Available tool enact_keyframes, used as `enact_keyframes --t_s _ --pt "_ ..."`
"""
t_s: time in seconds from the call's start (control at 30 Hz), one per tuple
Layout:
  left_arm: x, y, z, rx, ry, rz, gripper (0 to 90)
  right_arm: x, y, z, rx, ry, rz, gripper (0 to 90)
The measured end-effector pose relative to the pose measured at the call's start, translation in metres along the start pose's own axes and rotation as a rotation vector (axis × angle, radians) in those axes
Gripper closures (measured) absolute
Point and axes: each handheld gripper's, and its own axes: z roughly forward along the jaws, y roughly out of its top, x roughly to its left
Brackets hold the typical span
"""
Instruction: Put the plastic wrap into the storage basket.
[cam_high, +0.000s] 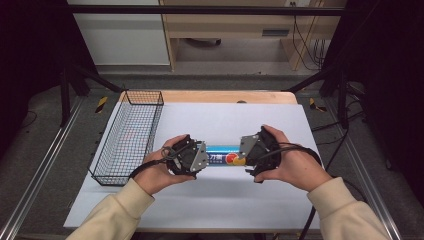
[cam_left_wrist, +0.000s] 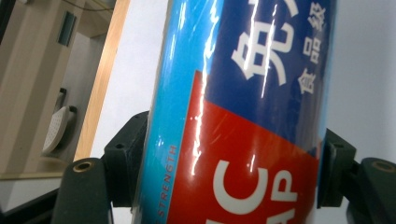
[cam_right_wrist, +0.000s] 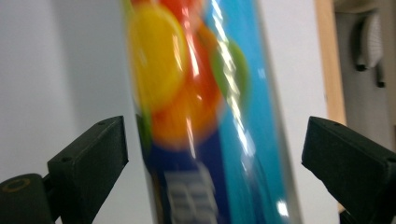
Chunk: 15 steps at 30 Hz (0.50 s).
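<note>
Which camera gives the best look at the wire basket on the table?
The high view: the black wire basket shows whole there, standing at the left edge of the white table sheet, beside the left gripper. The two gripper views look along the jaws at the blue box, so they add nothing on the basket.

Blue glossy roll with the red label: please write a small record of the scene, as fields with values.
object: blue glossy roll with red label, lying on its side
surface: white sheet on the table
left gripper: shut on the roll, pads pressing both sides
right gripper: open, jaws apart around the roll's other end, gaps on both sides
nearby: black wire basket, left of the roll
</note>
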Motion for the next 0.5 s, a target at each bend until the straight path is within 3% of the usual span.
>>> enact_keyframes --t_s 0.2,0.4,0.5 --pt "0.002 -0.012 -0.003 0.026 0.011 -0.020 28.5 -0.004 -0.034 -0.007 -0.013 -0.047 0.089 7.5" --pt "0.008 -0.020 -0.012 0.033 0.030 -0.053 28.6 0.003 -0.067 0.002 0.004 -0.115 0.251 10.3" --pt "0.013 -0.024 -0.017 0.031 0.040 -0.082 28.7 0.003 -0.074 0.013 -0.022 -0.142 0.390 14.0"
